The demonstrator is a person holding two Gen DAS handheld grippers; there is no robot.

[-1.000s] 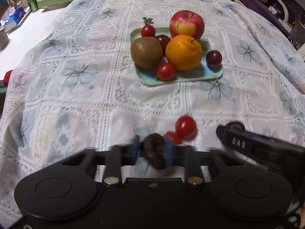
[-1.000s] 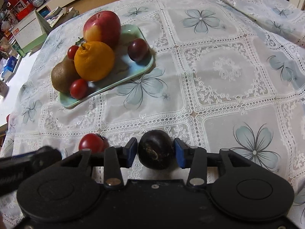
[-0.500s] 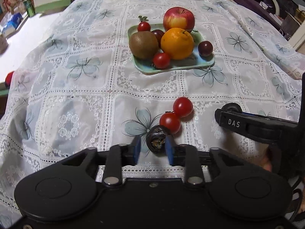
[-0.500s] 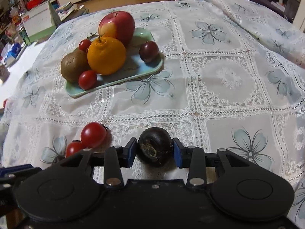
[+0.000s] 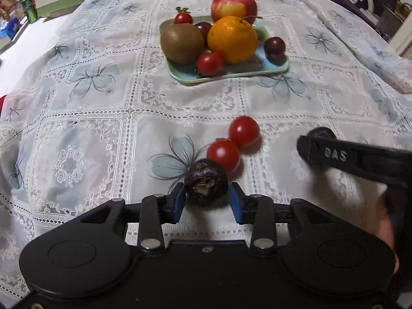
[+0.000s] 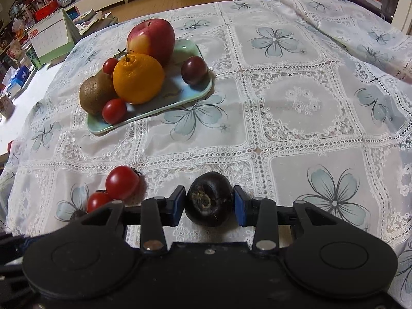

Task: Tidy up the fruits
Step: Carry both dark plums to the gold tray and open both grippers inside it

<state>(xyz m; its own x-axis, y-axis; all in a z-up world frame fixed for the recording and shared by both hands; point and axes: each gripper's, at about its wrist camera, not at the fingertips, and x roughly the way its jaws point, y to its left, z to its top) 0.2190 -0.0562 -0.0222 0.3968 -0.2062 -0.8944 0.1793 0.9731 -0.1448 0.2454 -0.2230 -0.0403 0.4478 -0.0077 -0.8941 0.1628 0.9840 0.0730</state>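
Observation:
A pale green plate (image 5: 247,70) (image 6: 144,114) holds an apple (image 5: 233,3), an orange (image 5: 232,39), a kiwi (image 5: 181,42), cherry tomatoes and dark plums. My left gripper (image 5: 207,199) has its blue pads either side of a dark water chestnut (image 5: 206,186) that rests on the cloth; a small gap shows at each pad. Two cherry tomatoes (image 5: 223,154) (image 5: 244,131) lie just beyond it. My right gripper (image 6: 209,206) is shut on a second dark water chestnut (image 6: 209,198), held low over the cloth. The same tomatoes show to its left (image 6: 122,182).
A white lace tablecloth (image 5: 103,118) with blue flowers covers the table. A desk calendar (image 6: 51,38) and clutter stand at the far left edge. The right gripper's arm (image 5: 347,158) reaches in at the right of the left wrist view.
The left gripper's jaws have widened around its water chestnut, which now sits on the cloth by the tomatoes. The right gripper keeps its hold and has drawn back a little from the plate.

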